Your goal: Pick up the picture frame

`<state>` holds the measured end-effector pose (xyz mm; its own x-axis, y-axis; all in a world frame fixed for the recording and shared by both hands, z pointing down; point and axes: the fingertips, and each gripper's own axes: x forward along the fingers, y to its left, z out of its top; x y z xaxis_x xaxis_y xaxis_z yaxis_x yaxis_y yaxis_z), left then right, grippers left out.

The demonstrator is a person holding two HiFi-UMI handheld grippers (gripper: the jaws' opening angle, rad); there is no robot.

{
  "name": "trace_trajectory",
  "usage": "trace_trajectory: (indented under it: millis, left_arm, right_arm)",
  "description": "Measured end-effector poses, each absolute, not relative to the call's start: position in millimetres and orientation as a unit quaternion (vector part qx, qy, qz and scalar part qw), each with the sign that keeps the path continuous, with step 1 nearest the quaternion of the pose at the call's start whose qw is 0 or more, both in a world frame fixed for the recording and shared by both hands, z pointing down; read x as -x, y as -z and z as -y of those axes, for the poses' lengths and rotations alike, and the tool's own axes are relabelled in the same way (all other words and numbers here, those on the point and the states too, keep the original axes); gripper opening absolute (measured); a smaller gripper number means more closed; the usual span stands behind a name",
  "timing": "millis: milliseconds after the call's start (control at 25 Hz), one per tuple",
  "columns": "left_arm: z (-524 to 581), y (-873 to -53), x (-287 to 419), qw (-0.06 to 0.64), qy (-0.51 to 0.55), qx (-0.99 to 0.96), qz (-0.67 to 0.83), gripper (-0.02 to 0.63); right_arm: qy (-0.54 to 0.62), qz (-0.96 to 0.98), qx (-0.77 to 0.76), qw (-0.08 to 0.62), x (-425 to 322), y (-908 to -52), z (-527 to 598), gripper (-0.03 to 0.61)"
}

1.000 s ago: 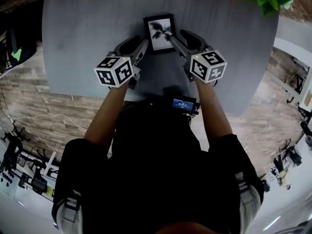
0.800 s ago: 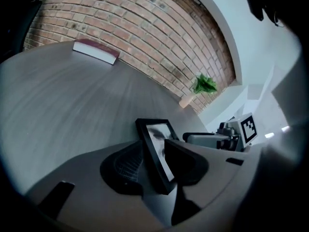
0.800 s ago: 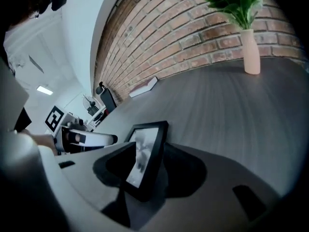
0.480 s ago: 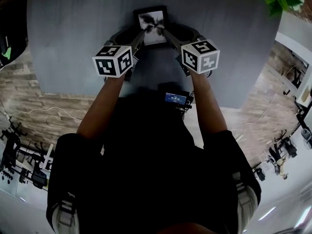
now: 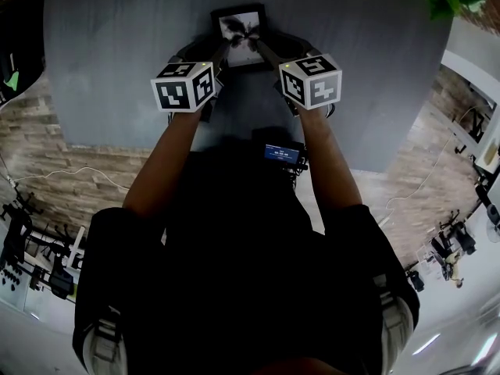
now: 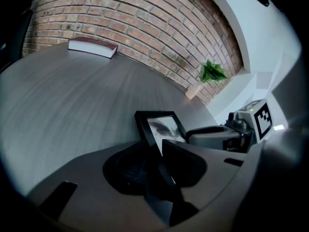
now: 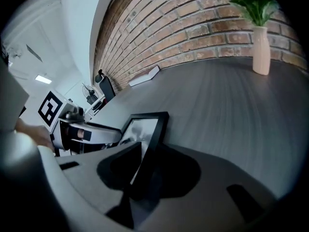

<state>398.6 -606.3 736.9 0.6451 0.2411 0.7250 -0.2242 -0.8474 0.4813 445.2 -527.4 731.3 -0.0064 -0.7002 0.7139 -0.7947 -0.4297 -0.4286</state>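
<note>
Left gripper (image 5: pixel 221 50) and right gripper (image 5: pixel 262 47) each pinch one side edge of the picture frame (image 5: pixel 241 28); the right one's jaws have just been closing onto it. I judge the grasp made and the lift next: I'd raise both together and level, so the frame doesn't twist. It looks to rest on the grey table (image 5: pixel 117 69), straight ahead of me. Further off are a book (image 6: pixel 92 47), a potted plant (image 7: pixel 256 13) and a brick wall (image 6: pixel 145 23).

Matt wood-grain table (image 5: pixel 117 53); black picture frame (image 5: pixel 241 28) with glossy glass.
</note>
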Motion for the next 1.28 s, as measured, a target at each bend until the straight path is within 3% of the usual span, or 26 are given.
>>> trace_trajectory:
  millis: [520,1040,1280]
  left_arm:
    - [593.8,-685.6,-394.7,0.268,-0.355,-0.896,0.016,0.097]
    - [576.4,-490.2,-379.4,0.159,-0.188,-0.969,-0.008,0.097]
    - [569.4,-416.8,-323.5,0.125,-0.118,-0.984,-0.036,0.095]
  right_arm:
    - [-0.391,0.542,-0.742,0.056,-447.2,-671.2,518.4,0.091]
    - [-0.197,0.537,-0.820,0.020,-420.8,-485.1,490.9,0.091]
    - [-0.113,0.517,-0.848,0.012,-360.7,-410.0,479.9,0.091]
